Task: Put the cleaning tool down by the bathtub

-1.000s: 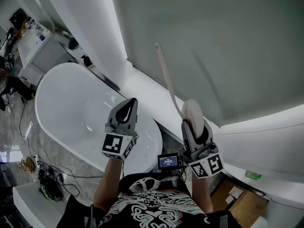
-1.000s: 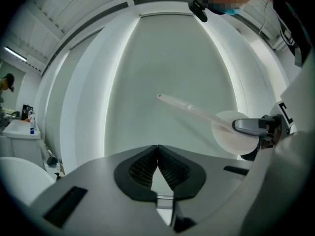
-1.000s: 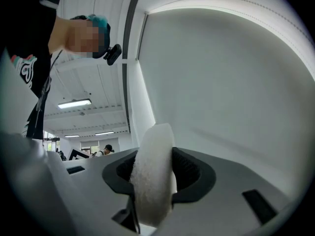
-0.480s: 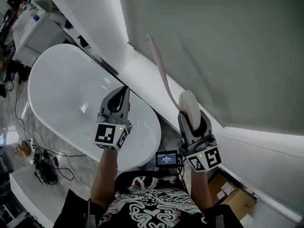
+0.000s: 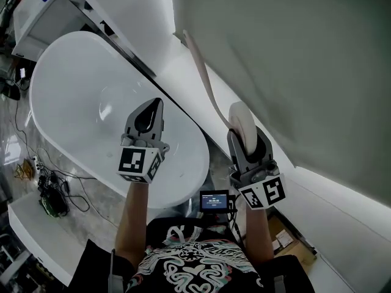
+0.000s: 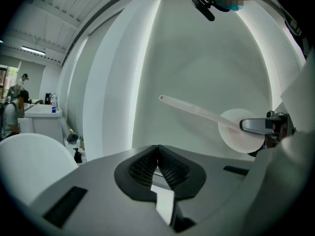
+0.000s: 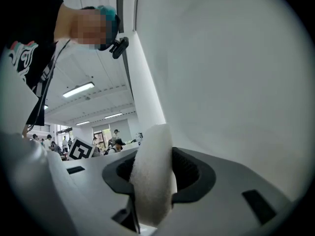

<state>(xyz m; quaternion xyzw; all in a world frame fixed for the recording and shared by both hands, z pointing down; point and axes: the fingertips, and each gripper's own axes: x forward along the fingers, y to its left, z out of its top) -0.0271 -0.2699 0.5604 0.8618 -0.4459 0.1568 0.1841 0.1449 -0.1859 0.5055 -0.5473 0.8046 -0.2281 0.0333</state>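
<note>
White pad tool (image 5: pixel 239 126) clamped in the right gripper (image 5: pixel 246 140), near the wall (image 5: pixel 293 54).
Its round pad (image 7: pixel 151 181) sits edge-on between the jaws, which stand wide and press on both its faces; the pale handle (image 5: pixel 204 78) runs off toward 11 o'clock along the grey wall. At 9 o'clock from the tool the left gripper (image 5: pixel 146 116) has its jaws fully together with nothing between them. Beneath that gripper the white tub (image 5: pixel 67 90) stretches from 9 to 10 o'clock in the head view.

left gripper (image 6: pixel 157 149): fingers (image 6: pixel 173 170) together, empty | cleaning tool (image 6: pixel 231 132): in right gripper (image 6: pixel 253 127)
</note>
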